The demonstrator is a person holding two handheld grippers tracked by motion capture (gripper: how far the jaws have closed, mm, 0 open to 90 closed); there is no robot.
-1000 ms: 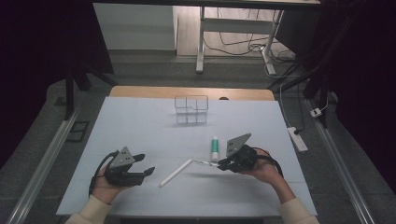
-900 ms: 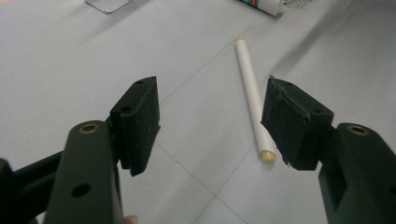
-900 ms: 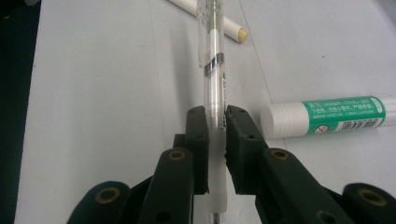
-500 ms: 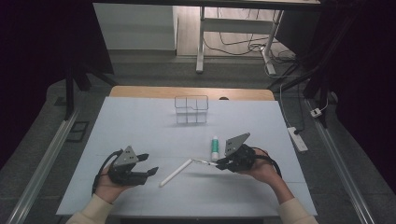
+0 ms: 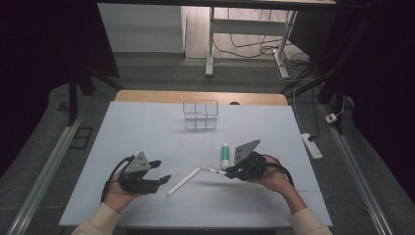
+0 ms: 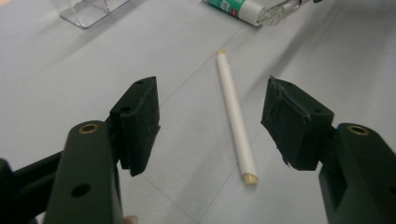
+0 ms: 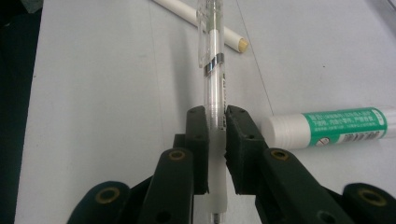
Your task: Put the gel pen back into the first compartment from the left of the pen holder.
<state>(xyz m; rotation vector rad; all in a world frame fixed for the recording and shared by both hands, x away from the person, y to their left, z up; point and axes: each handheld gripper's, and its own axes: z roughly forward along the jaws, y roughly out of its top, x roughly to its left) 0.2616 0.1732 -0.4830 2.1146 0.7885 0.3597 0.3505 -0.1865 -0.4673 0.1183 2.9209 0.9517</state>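
1. High view: the right hand-held gripper [image 5: 229, 172] sits at about 4 o'clock on the pale surface [image 5: 147, 127] and is clamped on a clear pen [image 5: 211, 170], which sticks out toward 9 o'clock.
2. Right gripper view: the jaws are closed tight on the pen's [image 7: 214, 70] barrel; its clip end points away toward 12 o'clock.
3. A white stick [image 5: 183, 181] lies on the surface between the two hands, its far end close to the pen's tip.
4. The left hand-held gripper [image 5: 164, 178], at about 8 o'clock, is spread wide and grasps nothing.
5. Left gripper view: the white stick [image 6: 236, 116] lies on the surface between and beyond the parted jaws, apart from both pads.
6. A green-and-white glue stick [image 5: 224, 154] lies just beside the right hand-held gripper, at its 11 o'clock.
7. A clear plastic holder [image 5: 200, 115] stands well apart, toward 12 o'clock.
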